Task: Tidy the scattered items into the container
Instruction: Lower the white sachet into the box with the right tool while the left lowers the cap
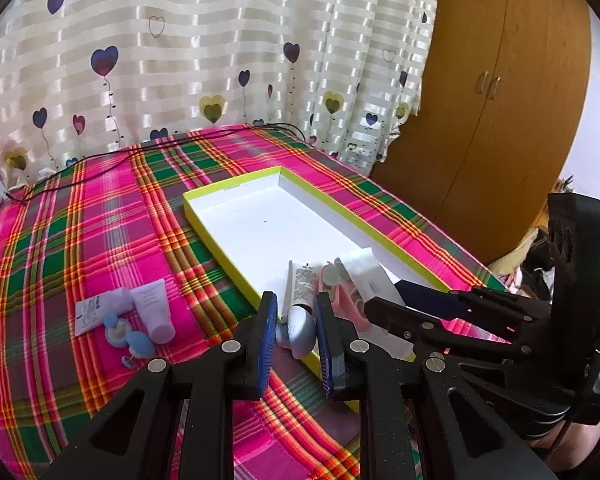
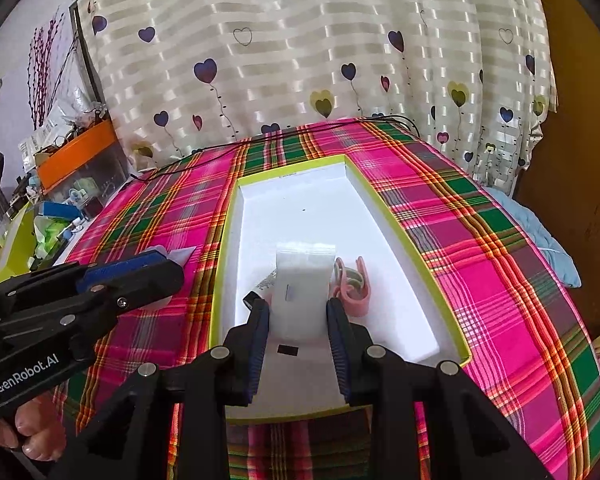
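1. Container: the shallow yellow-rimmed box (image 1: 204, 216) lies on the plaid cloth (image 1: 100, 220). Its far half shows only bare white floor, and the items gathered so far sit at the near end.

2. Right tongs (image 2: 297, 308): set at a medium gap and gripping the white packet (image 2: 300, 288), whose 2 long edges meet the pads. The packet hangs over the near end of the box. Its far end is inside the rim, and in the left wrist view its near end overhangs the rim.

3. Left tongs (image 1: 296, 308): narrow, with a pad touching each side of the grey cap of the grey-capped tube (image 1: 302, 280). The tube body points into the box and the cap sits at the near corner.

4. Procedure (judged): carry each held item further inside the rim before letting go, lower it until it rests flat, then spread the pads. Keep the packet off the pink clip (image 2: 352, 284), which lies just beside it on the box floor.

5. Outside the box, left of it on the cloth: the white tube (image 1: 100, 308) and the lilac tube (image 1: 156, 312) lie touching. The blue round pieces (image 1: 128, 336) sit just in front of them.
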`<action>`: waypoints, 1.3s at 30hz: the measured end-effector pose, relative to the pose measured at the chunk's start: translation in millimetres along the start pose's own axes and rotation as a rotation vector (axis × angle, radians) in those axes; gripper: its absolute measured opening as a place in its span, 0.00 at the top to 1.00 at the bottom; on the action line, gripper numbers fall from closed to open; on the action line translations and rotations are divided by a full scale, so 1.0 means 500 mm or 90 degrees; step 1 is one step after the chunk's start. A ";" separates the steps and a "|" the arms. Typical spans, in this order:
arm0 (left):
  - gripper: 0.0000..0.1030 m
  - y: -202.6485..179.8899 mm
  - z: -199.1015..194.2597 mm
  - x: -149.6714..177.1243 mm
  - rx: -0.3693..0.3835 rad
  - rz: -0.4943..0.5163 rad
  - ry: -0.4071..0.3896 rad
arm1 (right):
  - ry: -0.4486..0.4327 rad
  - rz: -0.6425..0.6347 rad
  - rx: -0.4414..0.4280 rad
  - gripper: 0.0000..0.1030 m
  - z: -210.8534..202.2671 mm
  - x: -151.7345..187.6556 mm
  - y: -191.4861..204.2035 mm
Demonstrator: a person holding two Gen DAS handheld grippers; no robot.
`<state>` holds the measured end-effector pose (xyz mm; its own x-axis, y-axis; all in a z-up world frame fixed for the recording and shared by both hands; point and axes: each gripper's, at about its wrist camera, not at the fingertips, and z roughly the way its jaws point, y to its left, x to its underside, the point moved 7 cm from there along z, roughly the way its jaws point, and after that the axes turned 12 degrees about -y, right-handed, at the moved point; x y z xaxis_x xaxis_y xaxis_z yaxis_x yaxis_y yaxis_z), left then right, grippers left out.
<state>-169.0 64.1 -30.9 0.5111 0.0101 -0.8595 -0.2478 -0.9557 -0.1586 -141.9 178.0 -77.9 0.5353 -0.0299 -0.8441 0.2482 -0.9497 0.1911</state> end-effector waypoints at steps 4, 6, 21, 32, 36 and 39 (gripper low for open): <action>0.81 -0.004 0.004 -0.002 0.004 0.001 0.000 | 0.000 0.000 0.003 0.71 0.000 0.000 -0.004; 0.81 -0.007 0.005 -0.003 0.006 0.002 -0.001 | 0.000 0.001 0.004 0.71 0.000 0.001 -0.006; 0.81 -0.033 0.022 -0.008 0.032 0.013 0.001 | 0.004 0.011 0.025 0.71 0.005 0.004 -0.037; 0.81 -0.062 0.049 -0.003 0.063 0.019 0.012 | 0.014 0.015 0.031 0.71 0.013 0.013 -0.056; 0.81 -0.066 0.058 0.004 0.071 0.017 0.020 | 0.017 0.015 0.032 0.71 0.014 0.015 -0.058; 0.81 -0.067 0.064 0.010 0.074 0.014 0.028 | 0.020 0.015 0.033 0.71 0.016 0.017 -0.059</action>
<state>-184.6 105.7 -45.4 0.5390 -0.0264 -0.8419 -0.3519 -0.9152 -0.1966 -151.1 203.5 -94.6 0.5662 -0.0436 -0.8231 0.1930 -0.9638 0.1838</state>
